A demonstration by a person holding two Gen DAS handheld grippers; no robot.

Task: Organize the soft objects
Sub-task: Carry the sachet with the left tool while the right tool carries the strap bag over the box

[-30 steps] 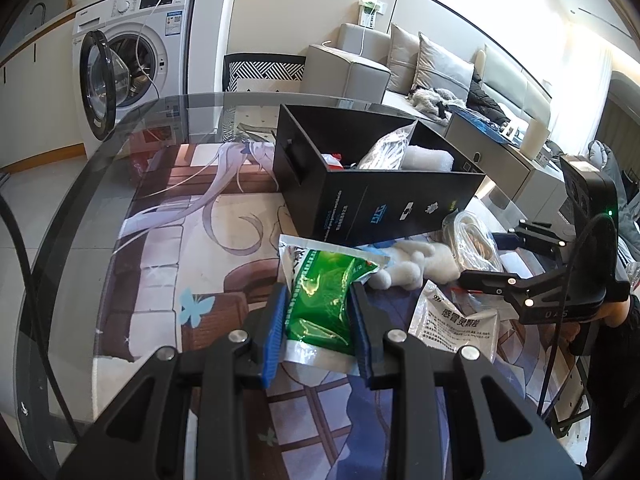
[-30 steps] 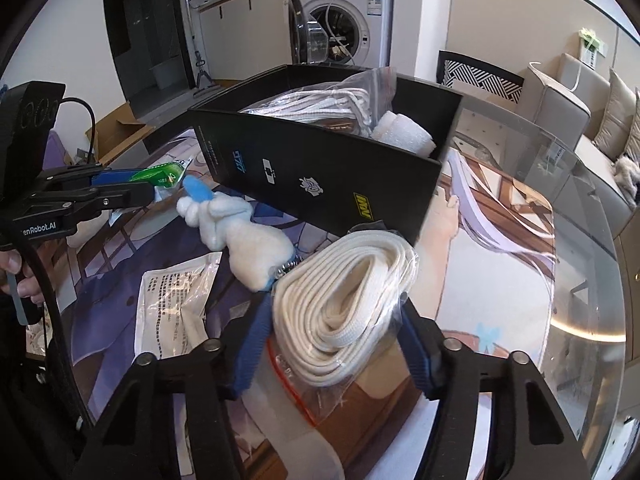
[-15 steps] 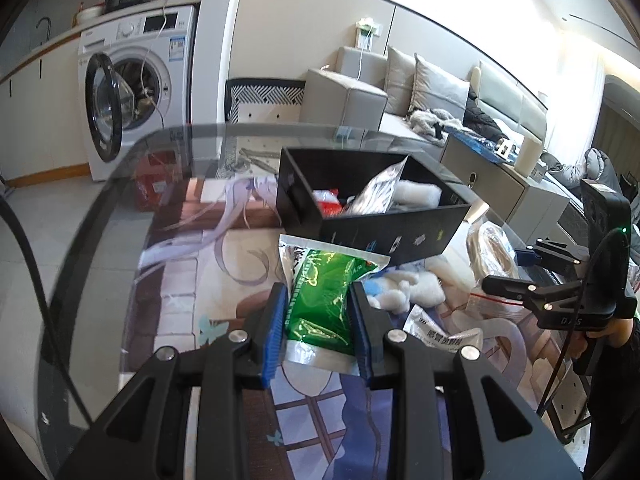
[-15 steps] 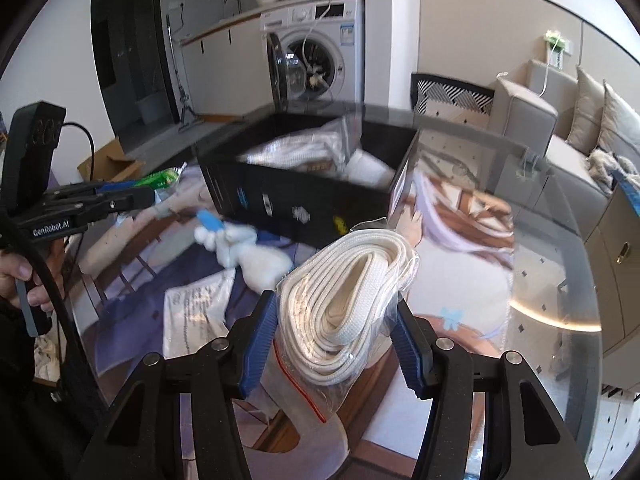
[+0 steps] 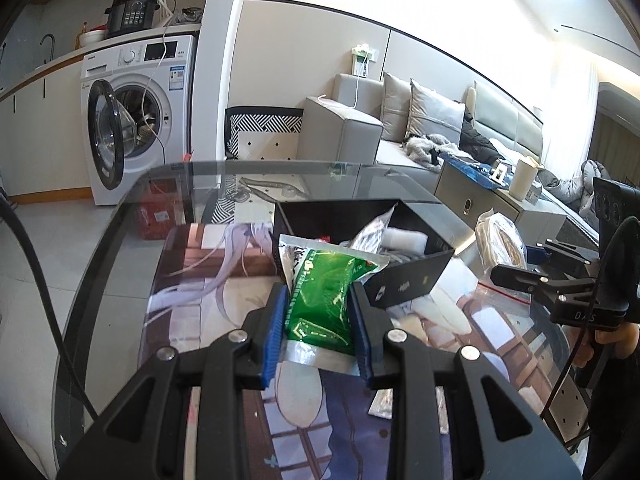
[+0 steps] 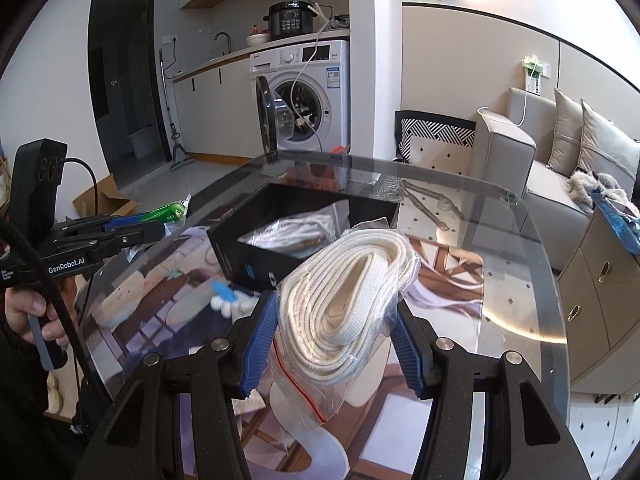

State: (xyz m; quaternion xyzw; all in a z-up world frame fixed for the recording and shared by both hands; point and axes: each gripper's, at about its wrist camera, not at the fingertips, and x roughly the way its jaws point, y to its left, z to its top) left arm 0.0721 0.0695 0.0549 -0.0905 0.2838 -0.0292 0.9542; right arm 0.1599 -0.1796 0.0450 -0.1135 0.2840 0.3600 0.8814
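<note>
My left gripper (image 5: pixel 318 300) is shut on a green foil packet (image 5: pixel 324 296) and holds it high above the table, in front of the open black box (image 5: pixel 404 280). My right gripper (image 6: pixel 336 312) is shut on a clear zip bag of coiled white strap (image 6: pixel 344 292), lifted above the table near the box (image 6: pixel 256 264). The box holds a bagged white cord (image 6: pixel 288 232) and a white pad (image 5: pixel 400 238). A white plush toy with a blue tag (image 6: pixel 228 298) lies on the table below. Each gripper shows in the other's view: right gripper (image 5: pixel 536 264), left gripper (image 6: pixel 168 216).
The round glass table (image 6: pixel 520 312) carries a printed mat. A paper sachet (image 5: pixel 384 400) lies partly hidden under my left gripper. A washing machine (image 5: pixel 136 120) and a grey sofa (image 5: pixel 420 128) stand beyond the table.
Both grippers have risen well above the table with their loads; the box now looks smaller and lower. The grips are unchanged.
</note>
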